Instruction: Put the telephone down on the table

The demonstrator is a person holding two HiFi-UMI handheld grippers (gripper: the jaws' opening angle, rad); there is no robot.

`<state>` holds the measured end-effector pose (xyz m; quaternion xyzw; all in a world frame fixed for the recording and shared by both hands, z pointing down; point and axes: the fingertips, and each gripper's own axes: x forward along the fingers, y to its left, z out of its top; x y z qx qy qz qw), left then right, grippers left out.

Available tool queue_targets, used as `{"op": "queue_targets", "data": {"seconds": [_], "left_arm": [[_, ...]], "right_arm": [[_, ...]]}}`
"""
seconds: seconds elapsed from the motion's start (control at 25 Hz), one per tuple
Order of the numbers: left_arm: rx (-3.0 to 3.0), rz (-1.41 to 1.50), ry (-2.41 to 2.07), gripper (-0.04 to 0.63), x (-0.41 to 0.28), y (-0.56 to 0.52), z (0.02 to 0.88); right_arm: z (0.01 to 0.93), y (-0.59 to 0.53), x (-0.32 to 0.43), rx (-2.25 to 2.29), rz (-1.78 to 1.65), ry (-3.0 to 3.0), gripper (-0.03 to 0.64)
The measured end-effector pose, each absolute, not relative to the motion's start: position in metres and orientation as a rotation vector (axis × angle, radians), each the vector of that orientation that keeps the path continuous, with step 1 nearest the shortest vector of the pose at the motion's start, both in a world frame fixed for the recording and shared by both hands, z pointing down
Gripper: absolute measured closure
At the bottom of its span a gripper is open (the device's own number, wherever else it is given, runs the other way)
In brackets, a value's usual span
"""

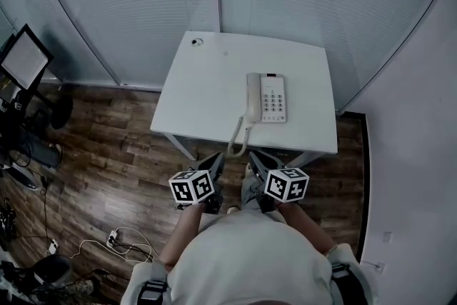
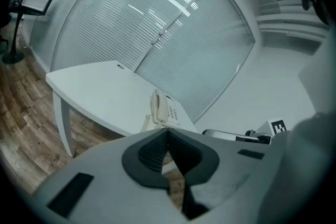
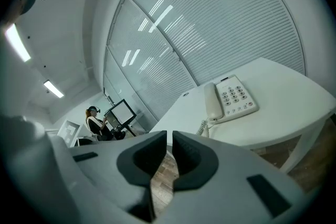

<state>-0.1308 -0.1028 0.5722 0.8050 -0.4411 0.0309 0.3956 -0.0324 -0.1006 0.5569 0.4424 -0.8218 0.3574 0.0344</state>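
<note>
A cream telephone [image 1: 266,98] lies flat on the white table [image 1: 203,93], right of its middle. The handset rests in the cradle on its left side, and the coiled cord [image 1: 238,138] hangs over the near edge. Both grippers hover off the table's near edge, short of the phone and holding nothing. My left gripper [image 1: 216,160] has its jaws together [image 2: 168,131]. My right gripper [image 1: 255,157] shows a thin slit between its empty jaws [image 3: 169,135]. The telephone [image 2: 164,110] [image 3: 231,99] lies ahead of both, out of reach of the fingertips.
A small round fitting [image 1: 197,42] sits at the table's far left corner. Blind-covered glass walls stand behind the table. A monitor on a stand [image 1: 26,58] is at far left, with cables [image 1: 118,240] on the wood floor. A seated person [image 3: 96,123] is beside the monitor.
</note>
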Motion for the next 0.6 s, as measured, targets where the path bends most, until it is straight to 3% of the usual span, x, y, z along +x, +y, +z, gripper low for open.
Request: {"op": "queue_targets", "data": {"seconds": [0.6], "left_arm": [[2.046,0.056,-1.093,0.574,-0.1239,-0.093,0.5728]], "right_arm": [[0.5556,-0.0904,-0.0304,1.355,1.061,-2.519,0.595]]}}
